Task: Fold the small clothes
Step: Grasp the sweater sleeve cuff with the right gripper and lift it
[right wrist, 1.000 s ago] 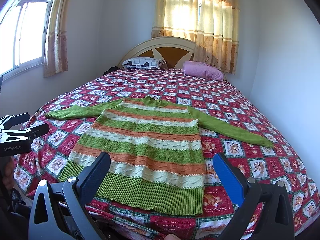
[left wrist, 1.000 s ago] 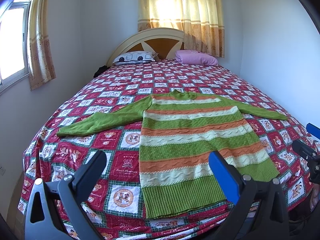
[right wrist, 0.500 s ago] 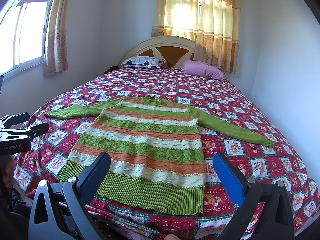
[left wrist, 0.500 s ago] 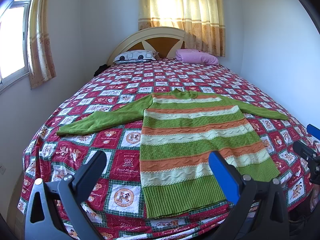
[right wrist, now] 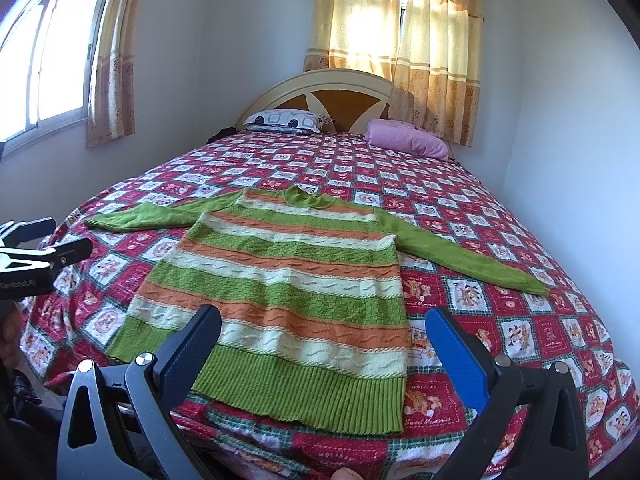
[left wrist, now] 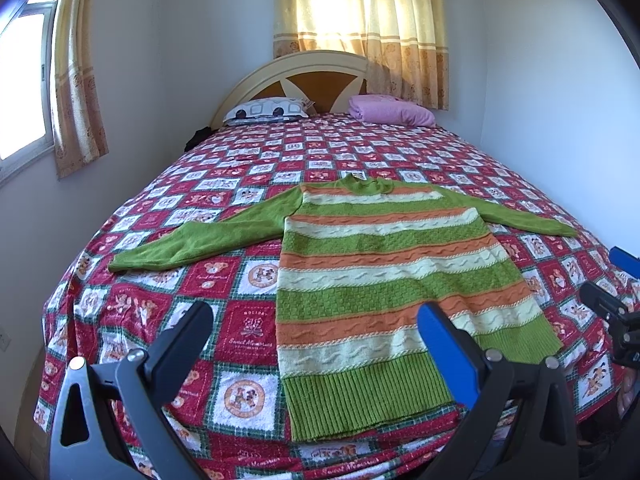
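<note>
A striped sweater [left wrist: 384, 280] in green, orange and cream lies flat and face up on the bed [left wrist: 248, 332], which is covered in a red checked cartoon quilt. Both sleeves are spread out to the sides, and the ribbed green hem [right wrist: 296, 388] points toward the foot of the bed, nearest the tools.

The left tool [left wrist: 316, 344] hangs above the foot of the bed, released, its two fingers wide apart and gripping nothing. The sweater's hem sits just ahead of it and toward its right finger; the left sleeve [left wrist: 200, 244] stretches away ahead on its left.

The right tool [right wrist: 324, 344] is likewise released, fingers spread and empty, above the foot of the bed. The hem lies just ahead of it, mostly toward its left finger, and the right sleeve [right wrist: 464, 256] runs off ahead on its right.

Far ahead of both tools, by the headboard [right wrist: 320, 92], rest a patterned pillow [right wrist: 284, 120] and a folded pink blanket [right wrist: 404, 140], well apart from the sweater.
</note>
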